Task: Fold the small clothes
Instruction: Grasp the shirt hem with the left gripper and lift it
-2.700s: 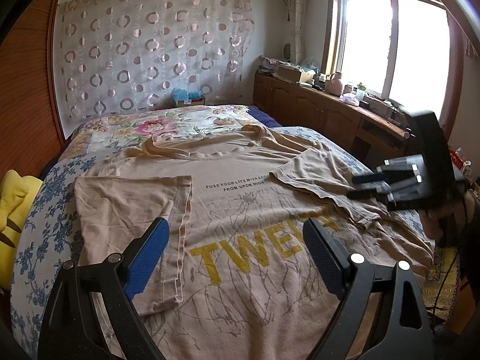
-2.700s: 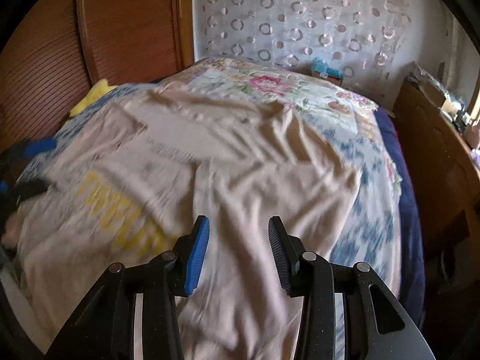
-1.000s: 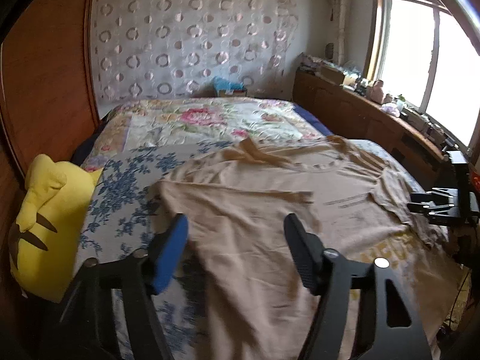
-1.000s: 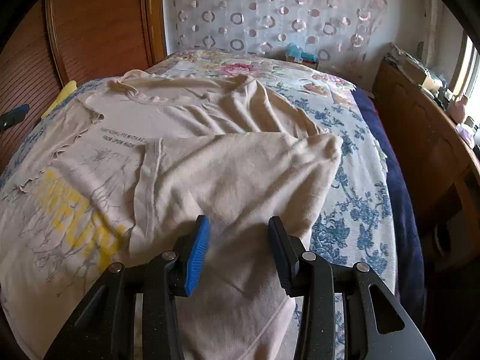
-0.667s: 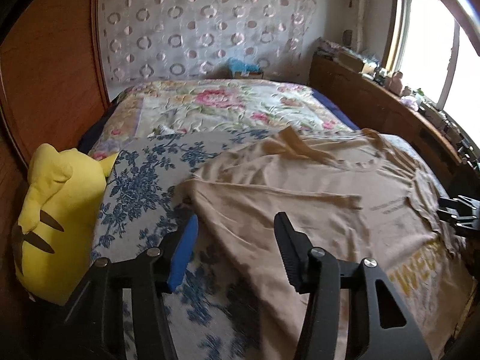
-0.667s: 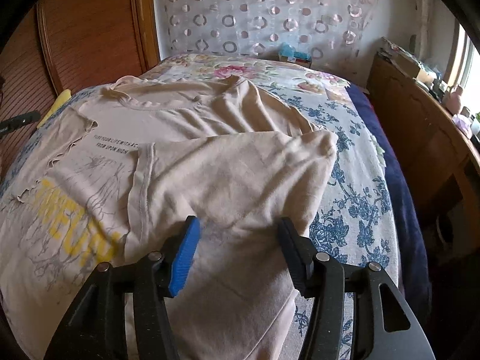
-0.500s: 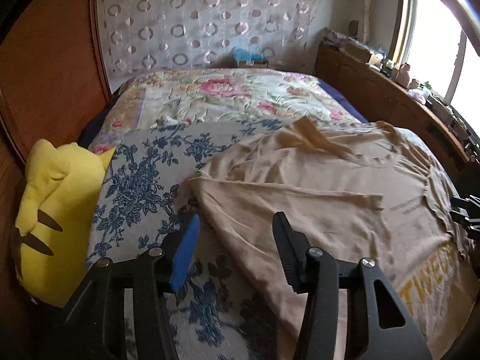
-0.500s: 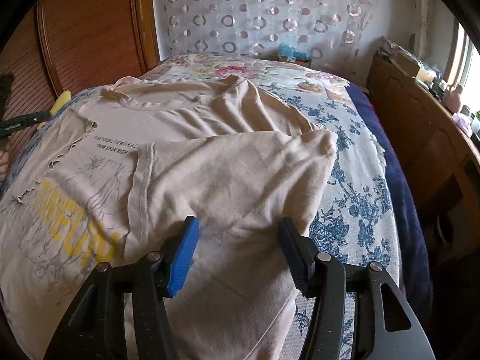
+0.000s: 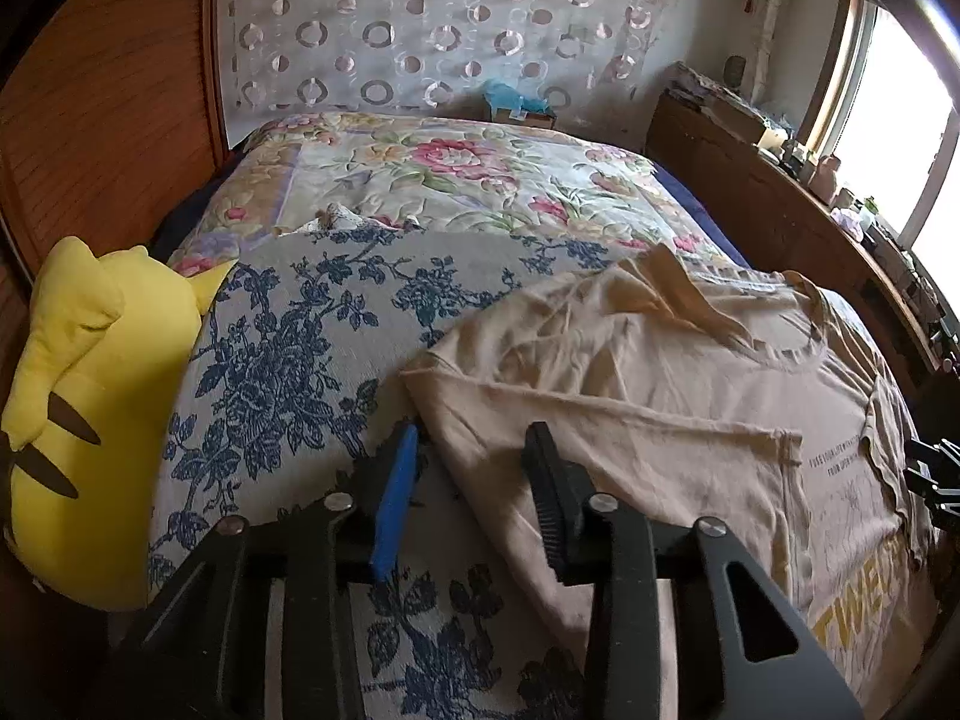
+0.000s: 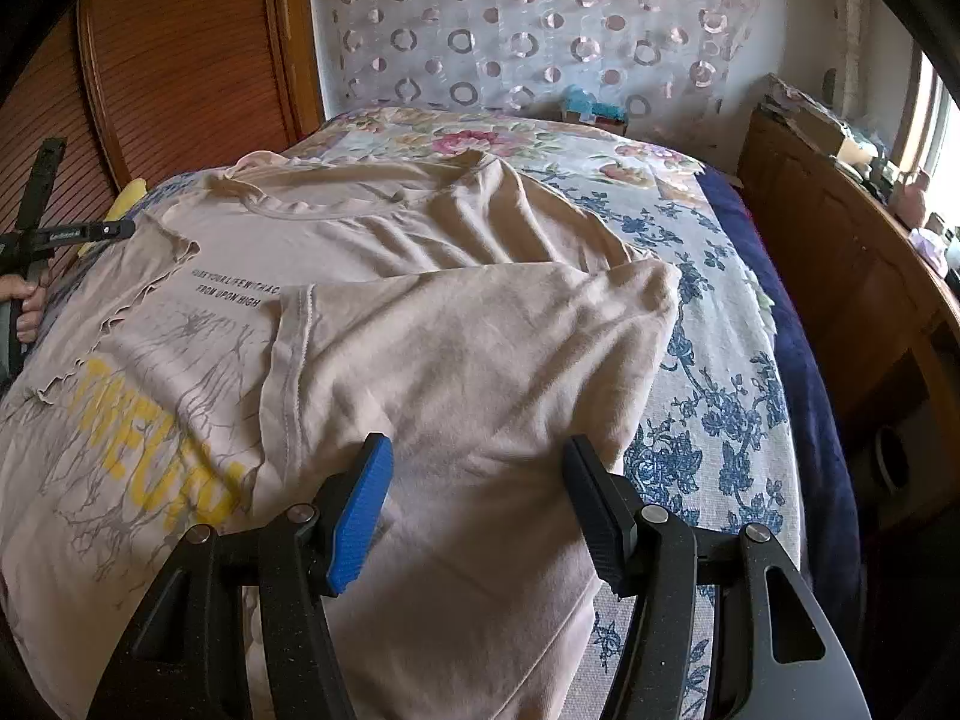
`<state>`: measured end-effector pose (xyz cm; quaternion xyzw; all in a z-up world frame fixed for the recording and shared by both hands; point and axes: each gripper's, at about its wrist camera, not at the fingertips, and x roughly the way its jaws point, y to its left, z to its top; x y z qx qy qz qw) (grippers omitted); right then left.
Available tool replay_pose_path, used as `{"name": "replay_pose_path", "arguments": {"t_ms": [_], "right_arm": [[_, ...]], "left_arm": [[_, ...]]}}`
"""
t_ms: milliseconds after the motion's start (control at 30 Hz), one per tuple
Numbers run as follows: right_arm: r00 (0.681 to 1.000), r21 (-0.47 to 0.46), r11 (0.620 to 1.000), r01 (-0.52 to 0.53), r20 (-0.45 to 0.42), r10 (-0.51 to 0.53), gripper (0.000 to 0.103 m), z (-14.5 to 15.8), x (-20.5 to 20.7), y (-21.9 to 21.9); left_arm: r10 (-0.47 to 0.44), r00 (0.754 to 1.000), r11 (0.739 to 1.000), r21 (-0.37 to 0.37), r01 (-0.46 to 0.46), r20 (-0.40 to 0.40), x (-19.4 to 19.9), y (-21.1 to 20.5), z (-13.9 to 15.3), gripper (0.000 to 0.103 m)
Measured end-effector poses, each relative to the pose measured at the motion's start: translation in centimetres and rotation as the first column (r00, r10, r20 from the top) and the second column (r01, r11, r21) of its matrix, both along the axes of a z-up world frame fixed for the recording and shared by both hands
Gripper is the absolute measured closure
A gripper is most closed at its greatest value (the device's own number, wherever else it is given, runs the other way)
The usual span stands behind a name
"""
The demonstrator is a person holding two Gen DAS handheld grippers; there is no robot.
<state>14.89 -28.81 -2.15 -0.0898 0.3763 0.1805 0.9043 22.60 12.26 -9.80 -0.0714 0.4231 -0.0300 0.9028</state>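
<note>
A beige T-shirt (image 9: 660, 408) with yellow lettering lies flat on the bed, both sides folded inward. My left gripper (image 9: 474, 438) hovers low at the shirt's folded left edge. Its jaws are closing, the cloth edge runs between them, and the pads do not press on it. My right gripper (image 10: 477, 450) stands open over the folded-in right side of the T-shirt (image 10: 468, 360), nothing pinched. In the right wrist view the left gripper (image 10: 72, 234) shows at the far left with a hand (image 10: 24, 300) on it.
A yellow plush toy (image 9: 78, 408) leans at the bed's left side against a wooden wardrobe (image 10: 180, 60). The blue-flowered bedspread (image 9: 270, 360) extends beyond the shirt. A wooden dresser (image 9: 780, 210) with small items runs under the window on the right.
My left gripper has moved left and lower to the shirt's left edge, and its jaws have narrowed. The right gripper's jaws have widened while it stayed in place.
</note>
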Motion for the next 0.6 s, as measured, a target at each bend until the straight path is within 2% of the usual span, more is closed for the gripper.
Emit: {"name": "replay_pose_path", "arguments": {"t_ms": [167, 400, 600], "right_arm": [[1.0, 0.002, 1.0, 0.006, -0.004, -0.006, 0.042, 0.5, 1.8, -0.4], [0.998, -0.037, 0.997, 0.069, -0.012, -0.07, 0.042, 0.7, 6.4, -1.4], [0.992, 0.012, 0.993, 0.117, -0.044, -0.117, 0.042, 0.8, 9.5, -2.4]], "left_arm": [[0.0, 1.0, 1.0, 0.013, 0.0, -0.006, 0.5, -0.1, 0.0, 0.073], [0.003, 1.0, 0.999, 0.034, -0.002, -0.013, 1.3, -0.6, 0.1, 0.073], [-0.001, 1.0, 0.999, 0.042, 0.001, -0.014, 1.4, -0.9, 0.1, 0.073]]}}
